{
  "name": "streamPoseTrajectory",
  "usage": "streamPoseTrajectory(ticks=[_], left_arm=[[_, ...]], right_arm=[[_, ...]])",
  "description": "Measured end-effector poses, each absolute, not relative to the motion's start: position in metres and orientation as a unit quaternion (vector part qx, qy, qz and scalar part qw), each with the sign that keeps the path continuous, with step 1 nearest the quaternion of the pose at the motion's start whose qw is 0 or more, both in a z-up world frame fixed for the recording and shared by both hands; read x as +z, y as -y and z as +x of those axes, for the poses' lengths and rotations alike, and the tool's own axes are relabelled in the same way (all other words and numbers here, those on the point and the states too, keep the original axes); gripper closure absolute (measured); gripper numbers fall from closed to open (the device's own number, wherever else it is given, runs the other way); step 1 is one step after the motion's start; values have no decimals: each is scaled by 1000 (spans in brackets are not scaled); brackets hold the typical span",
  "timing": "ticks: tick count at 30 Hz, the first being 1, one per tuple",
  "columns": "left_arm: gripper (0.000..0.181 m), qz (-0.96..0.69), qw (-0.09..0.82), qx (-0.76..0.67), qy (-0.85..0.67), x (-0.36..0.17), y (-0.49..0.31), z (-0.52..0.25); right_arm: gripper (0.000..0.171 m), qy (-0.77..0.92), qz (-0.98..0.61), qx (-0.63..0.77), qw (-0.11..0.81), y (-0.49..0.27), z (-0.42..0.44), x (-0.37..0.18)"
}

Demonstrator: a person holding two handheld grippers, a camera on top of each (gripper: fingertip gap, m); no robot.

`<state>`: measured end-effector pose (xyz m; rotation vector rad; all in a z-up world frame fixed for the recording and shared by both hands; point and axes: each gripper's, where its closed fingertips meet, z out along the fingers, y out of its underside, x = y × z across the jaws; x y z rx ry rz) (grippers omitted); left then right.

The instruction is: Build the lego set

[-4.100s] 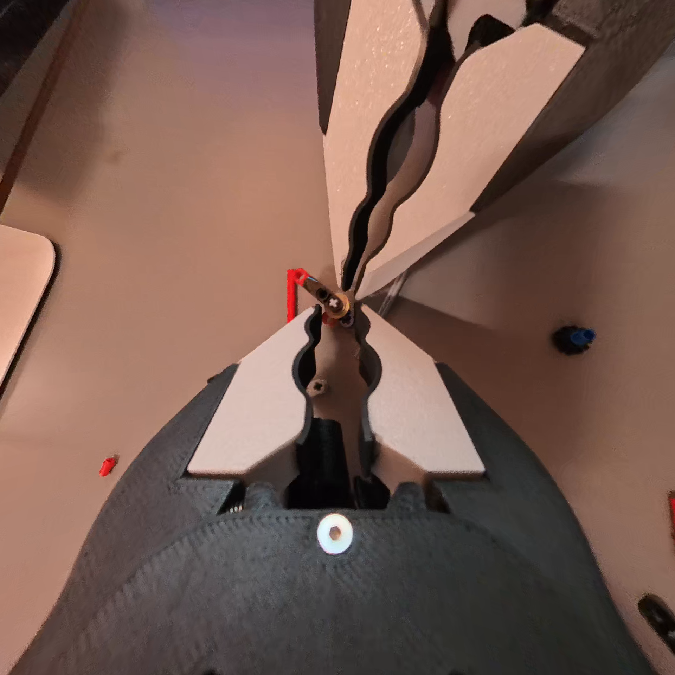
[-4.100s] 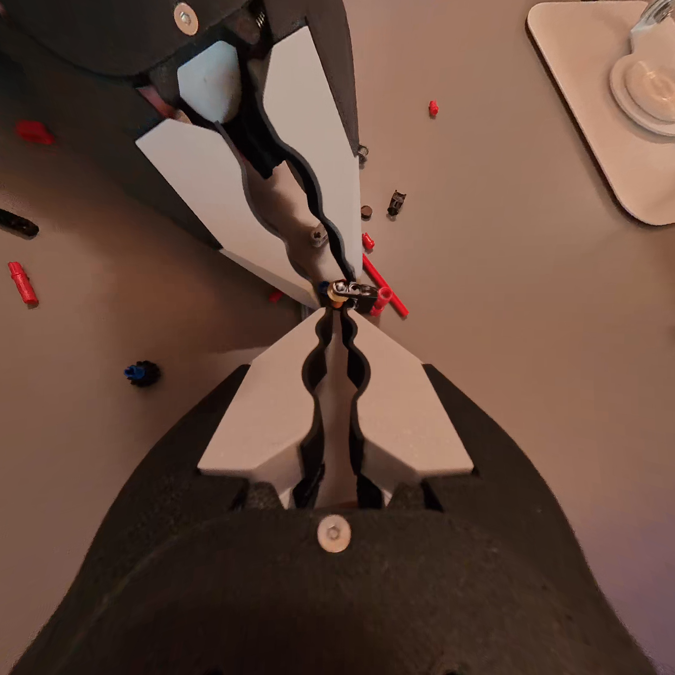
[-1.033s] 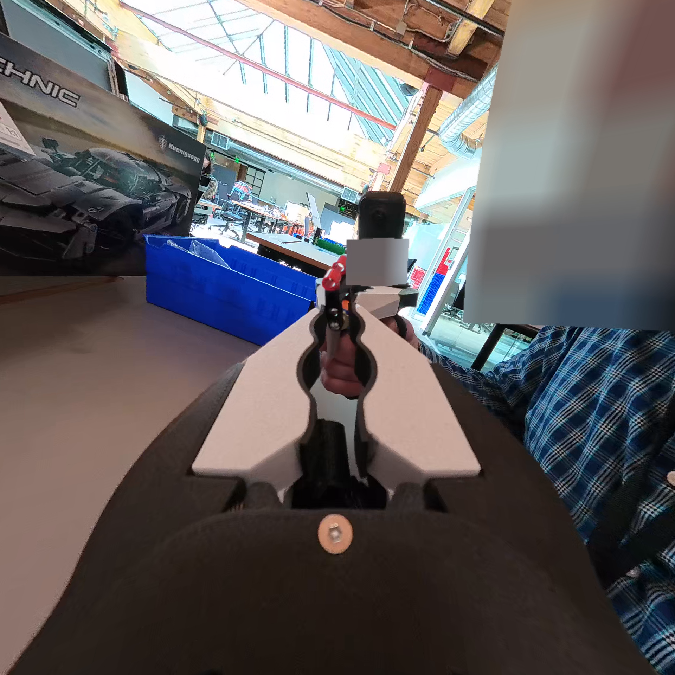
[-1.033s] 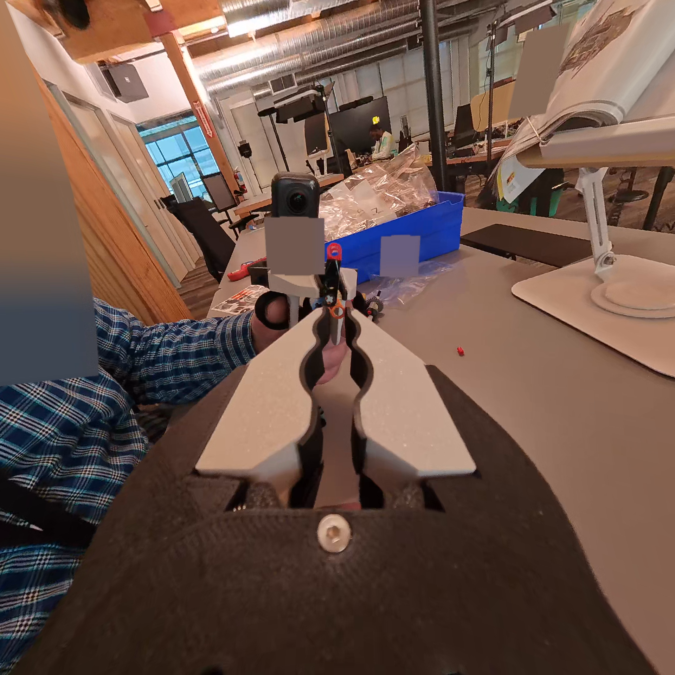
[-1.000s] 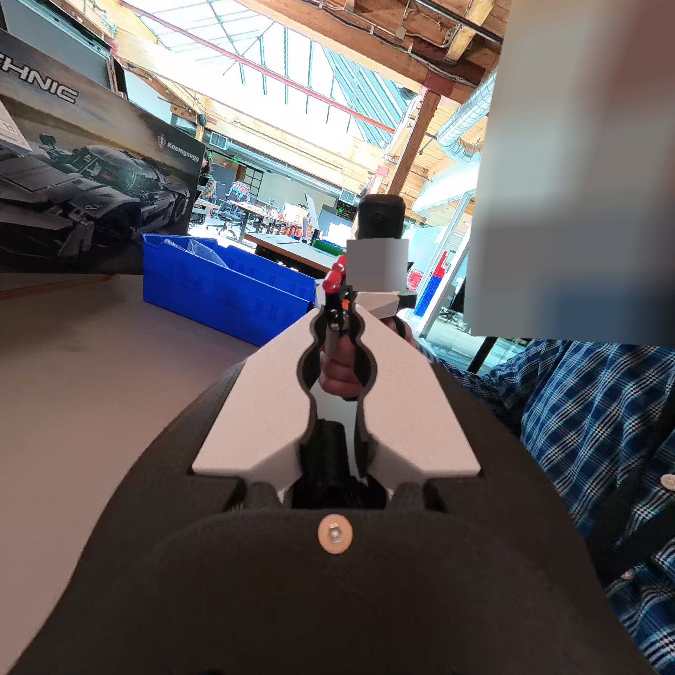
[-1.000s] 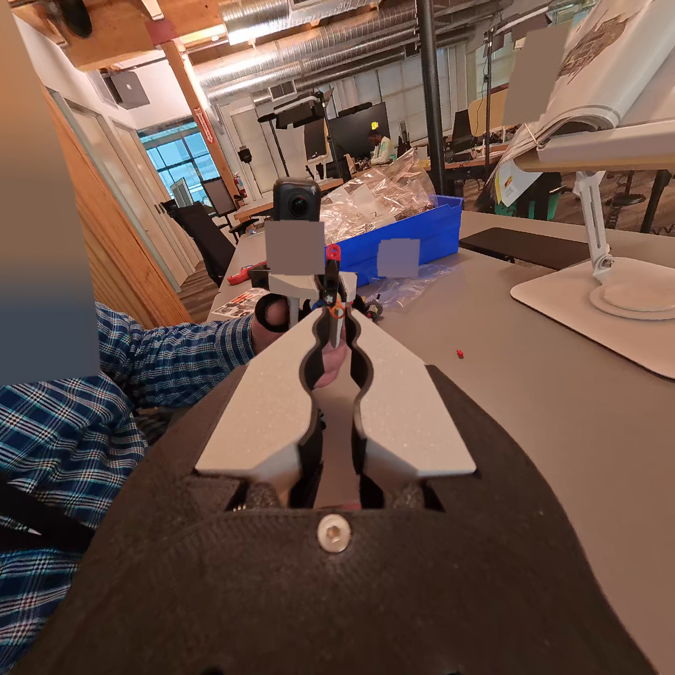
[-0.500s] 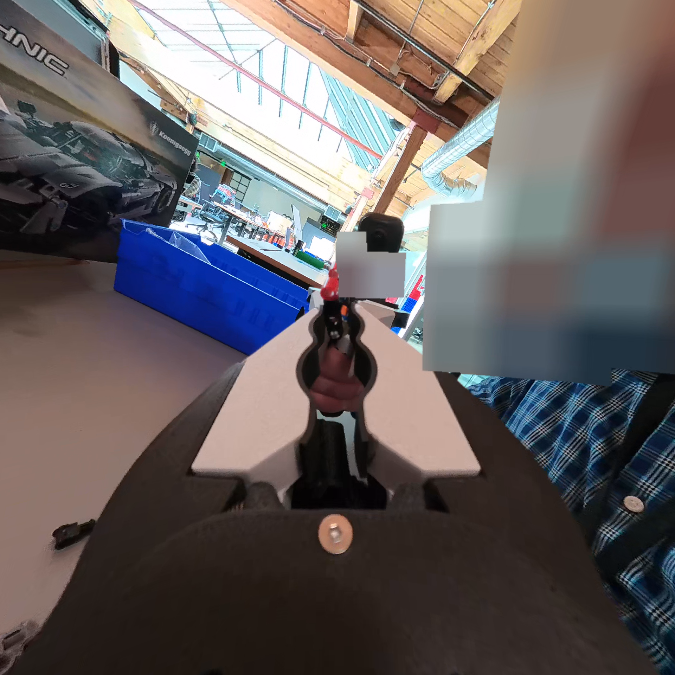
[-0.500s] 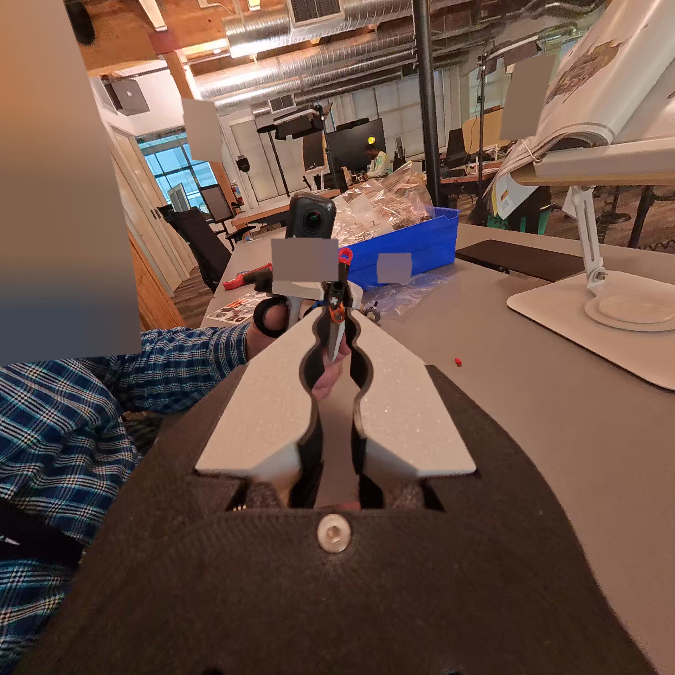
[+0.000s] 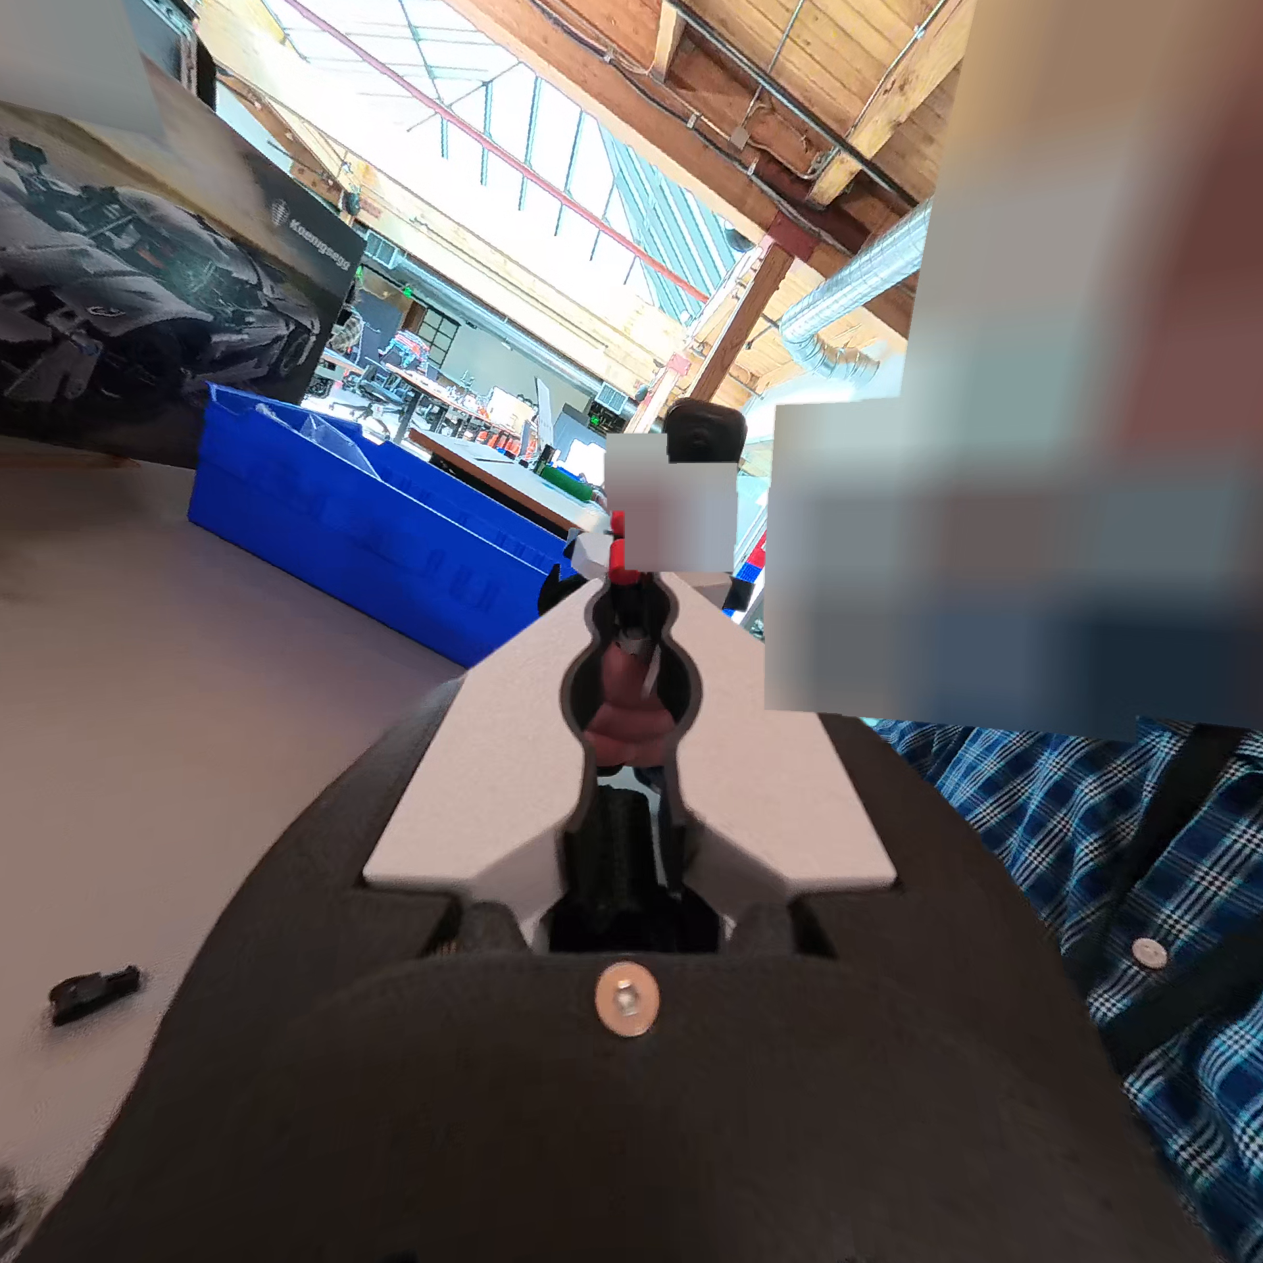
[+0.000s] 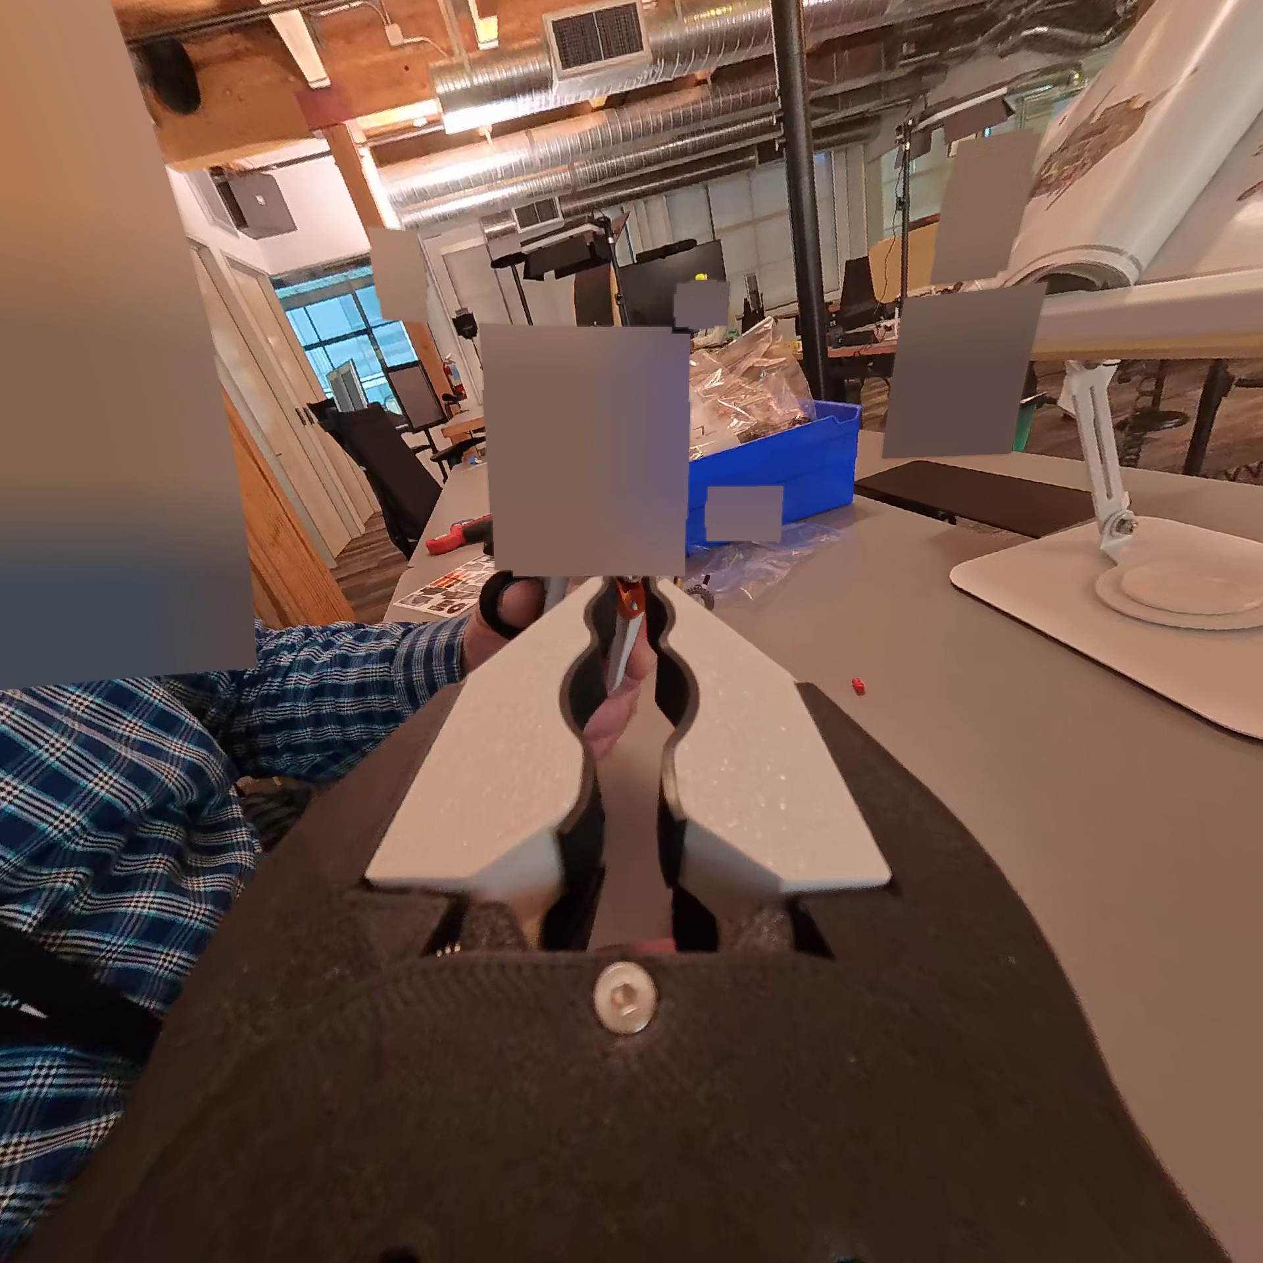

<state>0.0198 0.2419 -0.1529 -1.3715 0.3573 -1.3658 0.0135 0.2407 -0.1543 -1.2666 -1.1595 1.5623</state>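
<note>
A small lego assembly with red (image 9: 618, 552), black and grey parts is held in the air between my two grippers, which face each other tip to tip. My left gripper (image 9: 627, 581) is shut on it. In the right wrist view the same assembly shows an orange part (image 10: 630, 601) and a grey bar, and my right gripper (image 10: 629, 582) is shut on it. Blurred patches hide much of each opposite gripper. A hand (image 10: 509, 608) holds the left gripper's handle.
A blue bin (image 9: 376, 526) stands on the grey table, holding plastic bags (image 10: 745, 389). A lego box (image 9: 137, 307) stands behind it. A loose black piece (image 9: 92, 984) and a tiny red piece (image 10: 858, 685) lie on the table. A white book stand (image 10: 1121, 581) holds the instruction book (image 10: 1128, 137). The tips of both grippers are at nearly the same place.
Both grippers have stayed shut on the assembly while tilting and shifting. The left view has swung so the black loose piece shows. The right gripper has come closer to the left one.
</note>
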Motion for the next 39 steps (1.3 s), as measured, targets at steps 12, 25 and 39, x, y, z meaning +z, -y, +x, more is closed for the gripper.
streamPoseTrajectory(ticks=[12,25,39], left_arm=[[174,-588,560,-565,-147,-152,-245,17],[175,-622,558,-523,-171,-158,-247,15],[174,-668,540,-461,-226,-174,-243,18]], right_arm=[[168,461,-508,618,383,-242,14,-158],[167,444,-523,636,354,-248,17,-161],[167,459,-534,628,330,-245,14,-173]])
